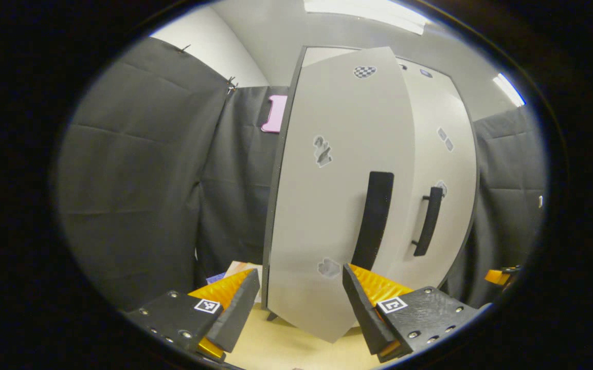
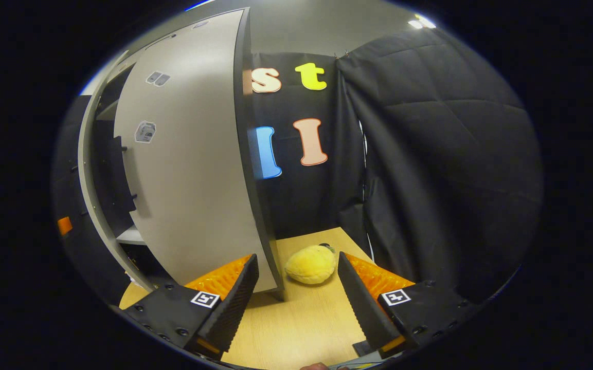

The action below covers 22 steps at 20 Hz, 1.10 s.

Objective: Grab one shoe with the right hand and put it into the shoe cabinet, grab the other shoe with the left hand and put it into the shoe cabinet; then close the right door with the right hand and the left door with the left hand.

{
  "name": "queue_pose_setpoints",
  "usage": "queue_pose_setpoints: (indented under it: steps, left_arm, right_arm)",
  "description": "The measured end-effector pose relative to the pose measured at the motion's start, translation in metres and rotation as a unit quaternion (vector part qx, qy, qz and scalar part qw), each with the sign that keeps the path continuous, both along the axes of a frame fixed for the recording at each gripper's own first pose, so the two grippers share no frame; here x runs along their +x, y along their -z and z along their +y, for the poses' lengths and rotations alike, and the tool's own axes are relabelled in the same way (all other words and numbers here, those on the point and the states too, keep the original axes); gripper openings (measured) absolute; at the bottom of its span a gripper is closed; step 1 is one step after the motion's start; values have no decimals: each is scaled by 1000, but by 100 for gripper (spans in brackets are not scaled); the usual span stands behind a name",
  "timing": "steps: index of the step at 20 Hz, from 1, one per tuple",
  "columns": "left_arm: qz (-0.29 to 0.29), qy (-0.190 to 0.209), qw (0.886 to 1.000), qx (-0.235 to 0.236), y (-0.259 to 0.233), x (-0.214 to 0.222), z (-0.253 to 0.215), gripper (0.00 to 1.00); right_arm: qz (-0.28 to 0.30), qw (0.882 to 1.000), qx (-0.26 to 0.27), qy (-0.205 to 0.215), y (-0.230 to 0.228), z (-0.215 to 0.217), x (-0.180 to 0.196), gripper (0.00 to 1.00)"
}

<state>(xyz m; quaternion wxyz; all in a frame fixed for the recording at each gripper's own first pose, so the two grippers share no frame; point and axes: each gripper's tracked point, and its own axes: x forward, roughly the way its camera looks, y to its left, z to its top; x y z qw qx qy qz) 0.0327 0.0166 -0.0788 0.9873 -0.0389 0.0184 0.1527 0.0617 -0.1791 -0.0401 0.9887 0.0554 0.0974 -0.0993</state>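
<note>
The grey shoe cabinet stands close ahead in the left gripper view. Its left door (image 1: 337, 169) hangs ajar and carries a black handle (image 1: 373, 221). The right door (image 1: 448, 164), with its own handle (image 1: 429, 221), lies nearly flush. My left gripper (image 1: 300, 276) is open, and the left door's lower corner shows between its fingers, unpinched. In the right gripper view I face the right door (image 2: 193, 169) at a slant. A dark gap with a shelf (image 2: 130, 236) opens at its left. My right gripper (image 2: 296, 262) is open and holds nothing. A yellow plush shoe-like lump (image 2: 310, 264) lies just beyond it.
Black cloth walls close in on both sides. The cabinet's dark side panel (image 2: 257, 205) stands right in front of the right gripper. The floor is light wood (image 2: 296, 318). Some papers (image 1: 234, 270) lie left of the cabinet's foot.
</note>
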Motion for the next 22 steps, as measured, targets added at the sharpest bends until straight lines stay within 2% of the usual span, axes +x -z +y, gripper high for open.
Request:
queue_pose_setpoints:
  steps: [1,4,7,10,13,14,16,17,20,21,22]
  left_arm:
    - [2,-2,1000,-5,3,-4,-3,99]
    - [-24,-38,999,-3,-9,-27,-5,99]
    - [-48,-28,998,-9,-22,-31,-22,97]
    - [-48,-25,998,21,-30,-40,-23,94]
    - [-50,-34,997,42,-33,-42,-12,92]
    - [-52,-42,997,33,-32,-42,-7,91]
    - [-53,-30,998,15,-26,-36,-5,89]
    - [-51,-20,998,14,-25,-32,-3,99]
    - [-26,-20,999,32,-15,-29,21,99]
    - [-25,-18,999,39,-16,-29,29,94]
    - [-31,-17,999,41,-19,-30,39,95]
  right_arm:
    - [2,1000,0,-5,3,0,-1,98]
    - [4,999,0,-36,6,9,-1,98]
    - [-7,996,-3,-84,1,30,2,98]
    - [-8,989,-1,-147,-9,54,4,98]
    - [-21,986,-14,-163,-28,56,8,99]
    - [-13,985,-16,-170,-30,60,9,99]
    - [7,980,-25,-195,-32,74,5,98]
    - [13,979,-38,-199,-34,79,1,99]
    - [4,977,-88,-197,-46,102,-12,98]
    - [-4,977,-98,-188,-50,111,-17,98]
    - [-11,979,-99,-180,-54,120,-21,98]
